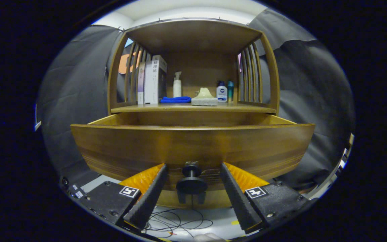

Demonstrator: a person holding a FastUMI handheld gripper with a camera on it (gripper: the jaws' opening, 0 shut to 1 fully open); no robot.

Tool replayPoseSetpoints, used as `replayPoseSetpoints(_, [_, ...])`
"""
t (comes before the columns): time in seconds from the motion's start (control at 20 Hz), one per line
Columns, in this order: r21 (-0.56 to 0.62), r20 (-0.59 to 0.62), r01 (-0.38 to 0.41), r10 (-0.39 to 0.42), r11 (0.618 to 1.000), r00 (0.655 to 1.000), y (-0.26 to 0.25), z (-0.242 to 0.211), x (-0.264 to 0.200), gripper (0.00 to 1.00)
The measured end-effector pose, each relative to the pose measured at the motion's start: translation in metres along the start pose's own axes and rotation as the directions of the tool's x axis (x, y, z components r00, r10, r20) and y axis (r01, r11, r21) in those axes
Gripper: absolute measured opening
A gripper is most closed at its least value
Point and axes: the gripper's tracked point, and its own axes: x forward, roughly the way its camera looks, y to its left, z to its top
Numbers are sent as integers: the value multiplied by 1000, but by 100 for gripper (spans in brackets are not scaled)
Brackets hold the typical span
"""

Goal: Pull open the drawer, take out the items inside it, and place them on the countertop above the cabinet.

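Jaws spread wide, gripper [191, 173] flanking but not touching dark round knob [191, 181] on pulled-out brown wooden drawer [119, 148]. Drawer contents hidden. Countertop [254, 109] above carries books [151, 80], blue cloth [175, 99], bottles [221, 93].

Dim booth lit from above, with soft glare along the drawer [193, 144] front, deep shadow under the shelf roof, strong fisheye bowing toward the edges, focus sharp throughout.
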Motion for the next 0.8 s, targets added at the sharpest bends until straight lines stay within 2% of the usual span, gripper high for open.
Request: replayPoseSetpoints(0.8, [-17,38,21,-20,1000,999,1,31,82,100])
